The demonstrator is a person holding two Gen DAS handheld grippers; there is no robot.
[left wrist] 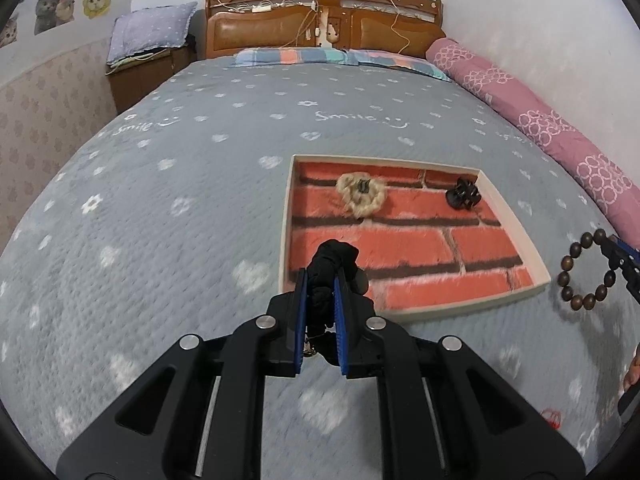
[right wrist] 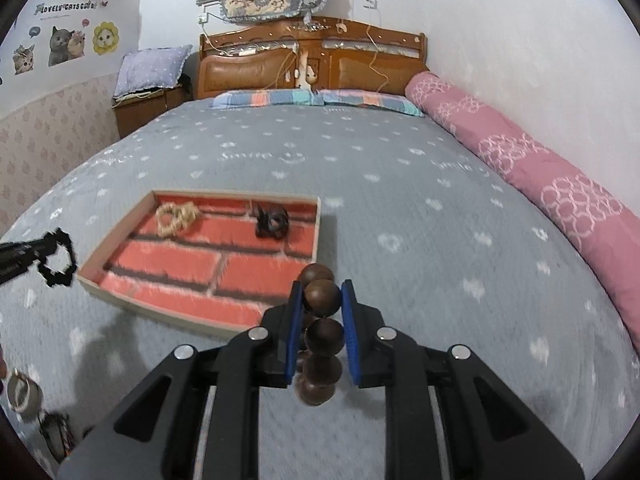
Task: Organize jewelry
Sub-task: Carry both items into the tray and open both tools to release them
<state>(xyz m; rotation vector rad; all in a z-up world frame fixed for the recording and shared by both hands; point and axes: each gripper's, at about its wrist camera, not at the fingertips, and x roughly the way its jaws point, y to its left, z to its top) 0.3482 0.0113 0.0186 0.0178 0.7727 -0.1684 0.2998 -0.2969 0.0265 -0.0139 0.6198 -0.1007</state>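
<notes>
A shallow tray point(left wrist: 516, 224) point(right wrist: 120, 228) with a red brick-pattern floor lies on the grey bedspread. In it lie a beige scrunchie point(left wrist: 361, 198) point(right wrist: 176, 218) and a black hair claw point(left wrist: 463, 193) point(right wrist: 272, 222). My left gripper point(left wrist: 320, 280) is shut on a black scrunchie point(left wrist: 334, 258) point(right wrist: 58, 258), held above the bed at the tray's near left corner. My right gripper point(right wrist: 320, 292) is shut on a brown wooden bead bracelet point(right wrist: 322, 336) point(left wrist: 586, 270), held above the bed just off the tray's near right corner.
A pink rolled quilt point(left wrist: 540, 120) point(right wrist: 540, 168) runs along the right wall. Pillows point(left wrist: 340, 60) and a wooden headboard point(right wrist: 312, 60) stand at the far end. A nightstand point(left wrist: 140, 76) is far left. Small items point(right wrist: 24, 396) lie at the lower left of the right wrist view.
</notes>
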